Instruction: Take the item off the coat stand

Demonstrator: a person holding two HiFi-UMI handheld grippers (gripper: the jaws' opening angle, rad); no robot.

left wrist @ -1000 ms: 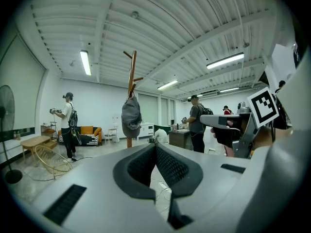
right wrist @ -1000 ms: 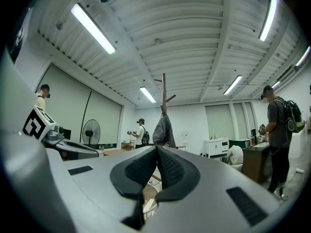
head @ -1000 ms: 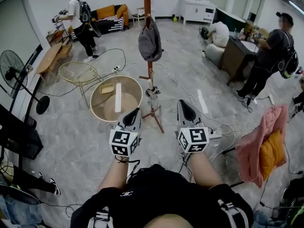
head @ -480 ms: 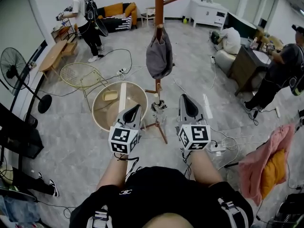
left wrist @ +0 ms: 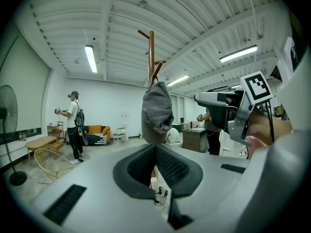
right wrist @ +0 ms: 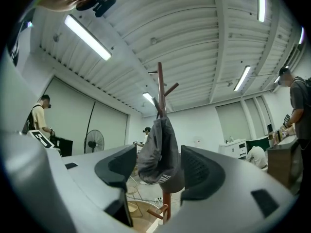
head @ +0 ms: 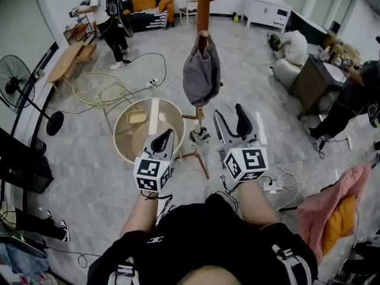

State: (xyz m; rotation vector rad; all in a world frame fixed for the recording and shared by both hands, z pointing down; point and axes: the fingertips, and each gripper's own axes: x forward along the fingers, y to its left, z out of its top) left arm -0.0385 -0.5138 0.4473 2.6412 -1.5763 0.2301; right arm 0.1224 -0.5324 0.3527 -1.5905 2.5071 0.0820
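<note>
A grey cap (head: 202,76) hangs from a peg of the wooden coat stand (head: 203,5) straight ahead of me. My right gripper (head: 230,119) is held out toward the stand, below the cap, and its jaws are opening with nothing between them. In the right gripper view the cap (right wrist: 160,152) shows in the gap of the right gripper (right wrist: 158,171) but farther off, untouched, on the stand (right wrist: 161,89). My left gripper (head: 163,140) is lower and to the left, shut and empty. In the left gripper view the cap (left wrist: 157,113) hangs above the left gripper (left wrist: 155,166).
A round wooden table (head: 127,136) stands just left of the stand's feet, with a wire chair (head: 98,91) and a fan (head: 15,82) beyond. Cables and a power strip (head: 272,184) lie on the floor. Pink cloth (head: 323,198) hangs at right. People stand at the back.
The stand and cap have come closer and more centred. My right gripper has lifted toward the cap and its jaws have spread apart. The left gripper stays shut and low.
</note>
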